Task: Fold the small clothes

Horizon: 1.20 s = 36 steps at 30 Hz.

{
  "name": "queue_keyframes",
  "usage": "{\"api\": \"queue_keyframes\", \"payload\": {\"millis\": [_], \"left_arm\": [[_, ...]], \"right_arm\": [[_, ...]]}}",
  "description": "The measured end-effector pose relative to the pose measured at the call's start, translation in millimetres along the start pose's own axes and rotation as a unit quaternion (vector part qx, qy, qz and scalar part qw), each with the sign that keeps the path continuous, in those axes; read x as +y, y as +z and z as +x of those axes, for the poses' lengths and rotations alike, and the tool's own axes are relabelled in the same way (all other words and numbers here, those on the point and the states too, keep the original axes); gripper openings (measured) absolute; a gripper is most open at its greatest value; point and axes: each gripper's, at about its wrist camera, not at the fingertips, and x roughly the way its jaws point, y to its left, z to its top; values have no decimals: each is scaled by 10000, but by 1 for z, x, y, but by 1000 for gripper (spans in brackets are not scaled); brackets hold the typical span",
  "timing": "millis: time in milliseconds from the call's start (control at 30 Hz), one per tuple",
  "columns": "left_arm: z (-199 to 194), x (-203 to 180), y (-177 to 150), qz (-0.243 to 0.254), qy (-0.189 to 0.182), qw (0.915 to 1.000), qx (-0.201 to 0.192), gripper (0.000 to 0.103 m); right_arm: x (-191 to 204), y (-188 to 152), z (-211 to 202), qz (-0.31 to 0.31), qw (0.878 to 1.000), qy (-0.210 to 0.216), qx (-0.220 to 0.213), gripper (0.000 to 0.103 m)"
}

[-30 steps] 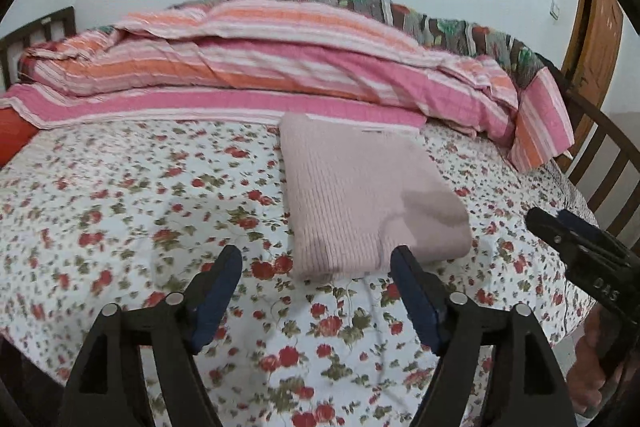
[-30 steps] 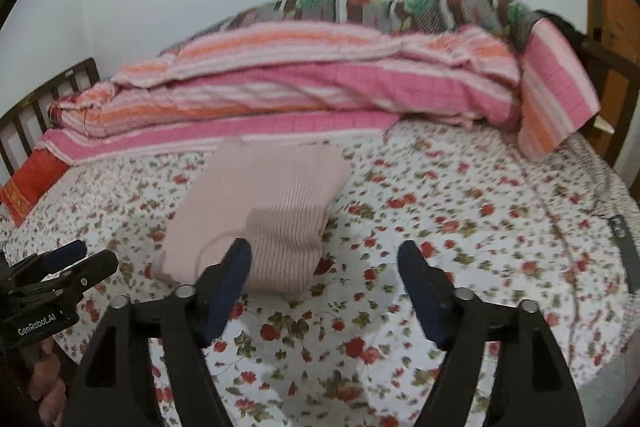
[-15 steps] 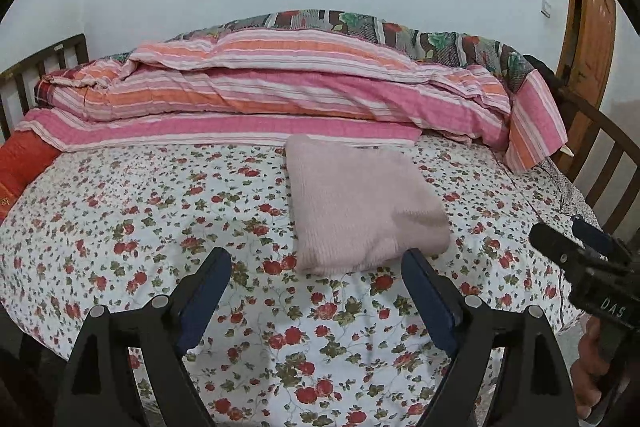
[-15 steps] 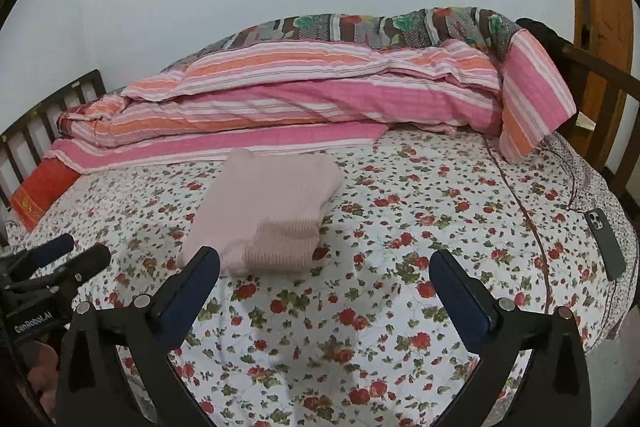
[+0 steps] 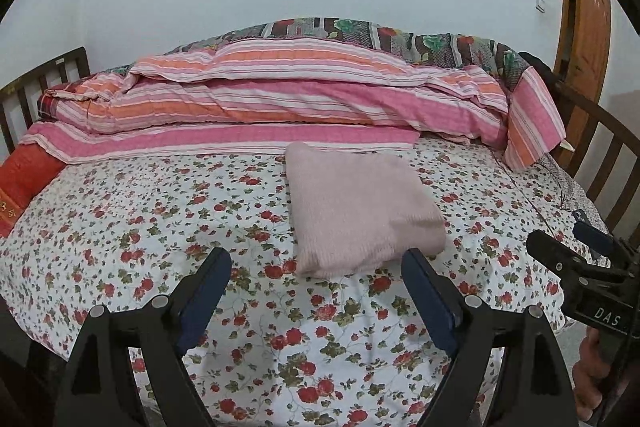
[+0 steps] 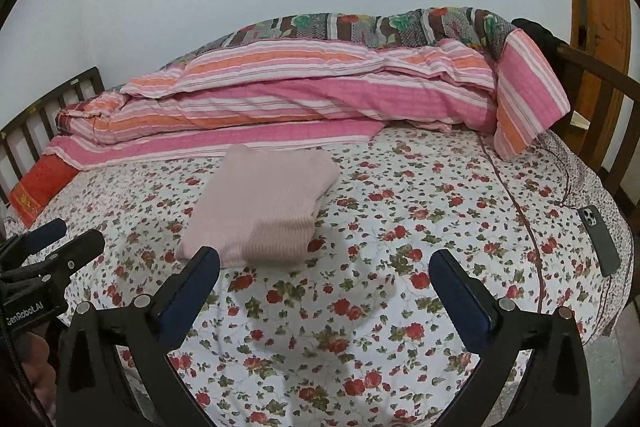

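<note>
A pale pink knitted garment [image 5: 360, 207] [image 6: 264, 203] lies folded in a neat rectangle on the floral bed sheet [image 5: 140, 219], near the striped quilt. My left gripper [image 5: 316, 267] hovers just short of the garment's near edge, open, with nothing between its fingers. My right gripper [image 6: 324, 263] is also held open and empty, to the right of the garment's near corner and above the sheet. Each gripper appears in the other's view: the right one [image 5: 568, 263] at the right edge, the left one [image 6: 60, 247] at the left edge, each held by a hand.
A rolled pink and orange striped quilt [image 5: 280, 99] fills the back of the bed. A red cushion [image 5: 24, 187] sits at the left end. A phone [image 6: 604, 239] lies on the bed's right edge. Wooden rails [image 5: 608, 163] stand at both ends, and a door [image 5: 584, 7] at the far right.
Both grippers have drawn back and up from the folded garment, and their jaws have spread wider. The garment has stayed where it lay.
</note>
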Motion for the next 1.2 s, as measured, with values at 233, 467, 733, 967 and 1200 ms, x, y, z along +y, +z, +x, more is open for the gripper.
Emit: {"api": "queue_keyframes", "payload": {"millis": [233,467,733,967,1200], "left_arm": [[1,0,2,3,36,10000,-11,86],[0,2,2,53,59,10000,-44,86],[-1,2,3,43,127,9999,-54,86],[-3,1,4,34,145,9998,-102,86],[-3,3,4,16,157,9998,-88,86]], "right_arm": [[1,1,1,-40,10000,-39,7,102],[2,4,0,-92,9999,-34,-36,102],[4,9,-1,-118,9999,-8,-84,102],[7,7,1,-145,9999,19,-49,102],[7,7,1,-132,9999,4,-58,102]]}}
